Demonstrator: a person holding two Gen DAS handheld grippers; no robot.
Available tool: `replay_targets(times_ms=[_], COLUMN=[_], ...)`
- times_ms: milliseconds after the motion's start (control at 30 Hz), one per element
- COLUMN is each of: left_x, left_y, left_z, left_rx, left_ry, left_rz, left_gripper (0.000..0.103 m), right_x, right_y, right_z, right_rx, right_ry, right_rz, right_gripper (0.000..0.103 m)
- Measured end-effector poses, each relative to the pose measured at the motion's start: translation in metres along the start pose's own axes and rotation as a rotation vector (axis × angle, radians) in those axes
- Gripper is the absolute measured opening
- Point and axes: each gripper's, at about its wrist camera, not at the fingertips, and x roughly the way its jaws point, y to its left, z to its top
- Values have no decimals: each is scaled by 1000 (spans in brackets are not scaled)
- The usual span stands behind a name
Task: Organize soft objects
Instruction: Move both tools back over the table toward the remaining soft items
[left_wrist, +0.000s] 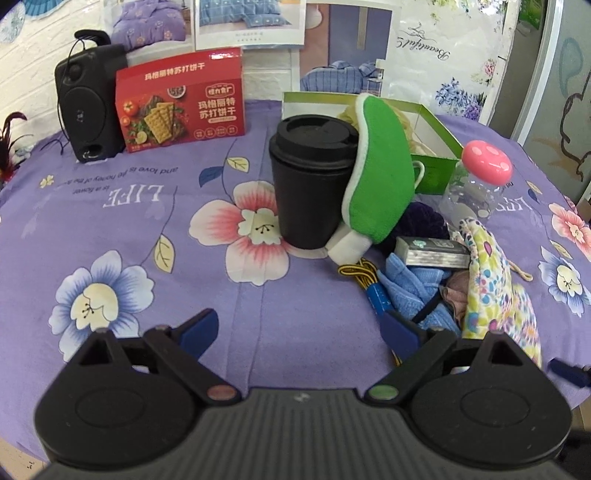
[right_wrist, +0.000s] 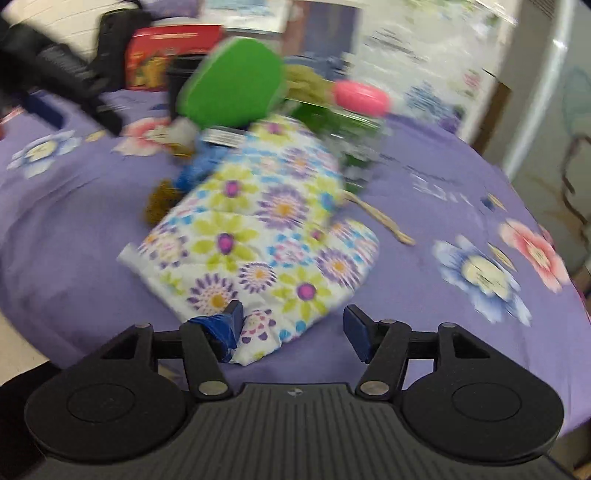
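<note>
In the right wrist view, the right gripper (right_wrist: 293, 332) stood with its fingers (right_wrist: 231, 325) spread apart, the floral mitt (right_wrist: 258, 236) lying at lower centre of the frame with its near corner between them. The left finger touched or nearly touched that corner; the right finger sat clear of the cloth. Nothing was gripped yet. The picture was smeared, so the exact contact could not be told.

The step in hand seemed to be picking up the mitt to move it to the green box (left_wrist: 436, 147), at upper right of centre in the left wrist view. To do it well, the fingers would need to go further over the quilted edge, so that they bite a thick fold rather than the thin corner, which could slip out. A lift straight up would keep the mitt from dragging the blue cloth (left_wrist: 410, 291) and the small tin (left_wrist: 430, 253) piled beside it.

The left gripper (left_wrist: 299, 332) hung wide open and empty at the bottom of its frame, above the bare table (left_wrist: 147, 229). The green plush (left_wrist: 380, 173) leaned against the black cup (left_wrist: 310, 184), which could tip if jostled.
</note>
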Motion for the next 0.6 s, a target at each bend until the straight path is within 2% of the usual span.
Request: replay_targets(times_ms=[167, 267, 333, 400, 500, 600], left_x=[4, 7, 9, 14, 20, 29], left_y=[-11, -18, -25, -35, -52, -70], left_z=[-2, -4, -5, -5, -5, -4], left_rx=[26, 39, 52, 69, 105, 135], left_ry=[19, 31, 43, 57, 77, 88], left_rz=[-15, -44, -71, -94, -145, -218], left_gripper=[93, 93, 93, 93, 93, 93], right_x=[6, 1, -10, -25, -40, -35], right_y=[-69, -93, -98, -98, -101, -104], right_z=[-11, -15, -15, -9, 0, 8], right_rx=[168, 233, 252, 275, 332, 384], right_ry=[23, 32, 6, -56, -141, -160], right_rz=[-128, -194, -196, -191, -122, -42], right_gripper=[52, 52, 52, 53, 53, 53])
